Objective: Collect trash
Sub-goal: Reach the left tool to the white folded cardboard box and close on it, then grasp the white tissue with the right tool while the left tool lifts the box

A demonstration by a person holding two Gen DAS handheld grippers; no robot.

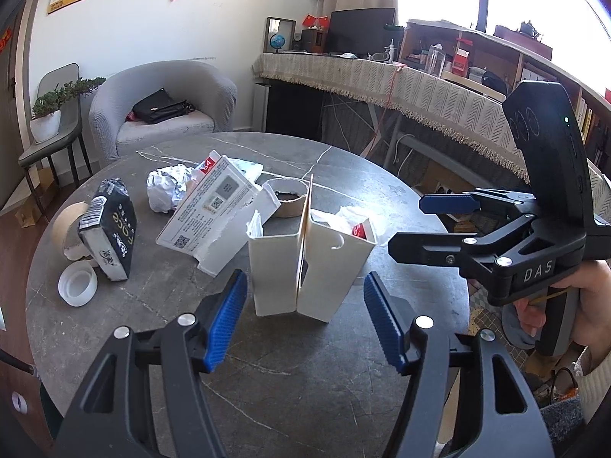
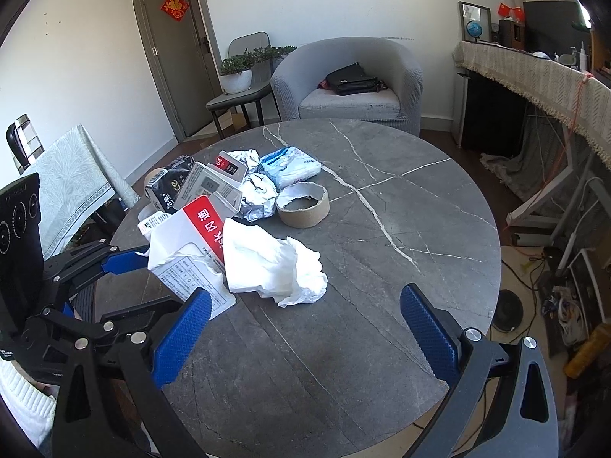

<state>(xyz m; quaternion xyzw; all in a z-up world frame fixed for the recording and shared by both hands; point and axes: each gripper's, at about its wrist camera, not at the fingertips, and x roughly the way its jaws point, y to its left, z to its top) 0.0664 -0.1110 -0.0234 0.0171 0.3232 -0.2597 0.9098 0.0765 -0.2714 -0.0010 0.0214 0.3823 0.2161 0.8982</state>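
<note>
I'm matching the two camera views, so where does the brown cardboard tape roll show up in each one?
Left wrist: the brown cardboard tape roll sits centre, mostly hidden behind the white torn carton.
Right wrist: upper centre, fully visible, beside the crumpled foil ball.
Shared landmark: the grey armchair.

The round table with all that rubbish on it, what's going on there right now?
A person holds a gripper in each hand over the grey round table, sorting trash. The left gripper is open, lined up on a torn white carton standing upright, not yet touching it. The right gripper is open too, empty, near a crumpled tissue. A tape roll core, foil ball and black packet lie untouched.
</note>
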